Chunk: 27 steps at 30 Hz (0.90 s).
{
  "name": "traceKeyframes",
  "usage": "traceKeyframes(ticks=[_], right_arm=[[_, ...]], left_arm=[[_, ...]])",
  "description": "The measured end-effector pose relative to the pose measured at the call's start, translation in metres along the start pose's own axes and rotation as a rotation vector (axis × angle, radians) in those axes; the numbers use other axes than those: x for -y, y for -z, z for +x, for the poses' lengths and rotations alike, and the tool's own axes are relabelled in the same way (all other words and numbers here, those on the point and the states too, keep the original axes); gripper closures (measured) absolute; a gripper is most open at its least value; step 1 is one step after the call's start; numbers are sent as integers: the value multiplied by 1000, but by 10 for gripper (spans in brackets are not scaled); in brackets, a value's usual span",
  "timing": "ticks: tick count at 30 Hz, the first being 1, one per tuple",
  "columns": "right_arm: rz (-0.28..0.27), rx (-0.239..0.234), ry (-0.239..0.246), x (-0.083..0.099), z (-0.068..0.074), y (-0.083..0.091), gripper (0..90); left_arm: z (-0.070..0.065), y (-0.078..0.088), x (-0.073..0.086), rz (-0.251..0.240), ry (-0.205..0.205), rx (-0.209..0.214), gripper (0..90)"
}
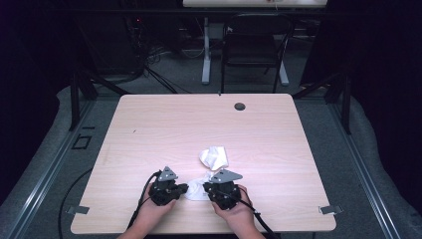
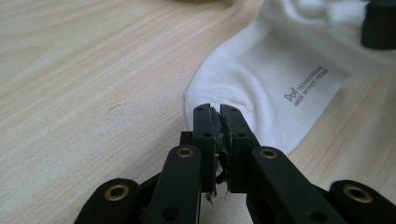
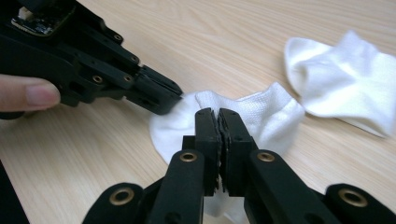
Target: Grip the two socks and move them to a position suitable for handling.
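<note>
Near sock point(image 1: 198, 190) lies at table's point(image 1: 149, 124) front edge, stretched between both grippers, long axis running left to right. Left gripper point(image 2: 215, 111) clamped on one end's edge. Right gripper point(image 3: 218, 114) pinched shut on the other end's ribbed fabric. Second sock point(image 1: 214, 157) crumpled just beyond, nearer right hand point(image 1: 238, 213). Both hands low, forearms entering from bottom, jaws angled inward toward each other.

We are in a lab or recording studio. Beyond the far edge of our pale wooden counter point(image 1: 164, 124) stand a black chair point(image 1: 254, 42), tangled cables point(image 1: 149, 62) on grey carpet, and dark curtains point(image 1: 378, 74) on both sides.
</note>
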State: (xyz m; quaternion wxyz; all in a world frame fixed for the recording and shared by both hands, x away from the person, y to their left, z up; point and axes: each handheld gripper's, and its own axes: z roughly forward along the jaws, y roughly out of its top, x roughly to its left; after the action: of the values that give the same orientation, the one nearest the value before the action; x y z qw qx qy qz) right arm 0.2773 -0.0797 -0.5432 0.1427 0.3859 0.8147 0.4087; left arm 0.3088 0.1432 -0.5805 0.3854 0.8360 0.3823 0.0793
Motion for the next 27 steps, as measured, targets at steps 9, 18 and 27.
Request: traceKeyframes(ticks=[9, 18, 27], right_arm=[[11, 39, -12, 14, -16, 19, 873], [67, 62, -33, 26, -32, 30, 872], [103, 74, -64, 36, -42, 32, 867]], left_arm=[[-1, 0, 0, 0, -4, -6, 856], [-1, 0, 0, 1, -5, -4, 855], [-1, 0, 1, -1, -6, -8, 854]])
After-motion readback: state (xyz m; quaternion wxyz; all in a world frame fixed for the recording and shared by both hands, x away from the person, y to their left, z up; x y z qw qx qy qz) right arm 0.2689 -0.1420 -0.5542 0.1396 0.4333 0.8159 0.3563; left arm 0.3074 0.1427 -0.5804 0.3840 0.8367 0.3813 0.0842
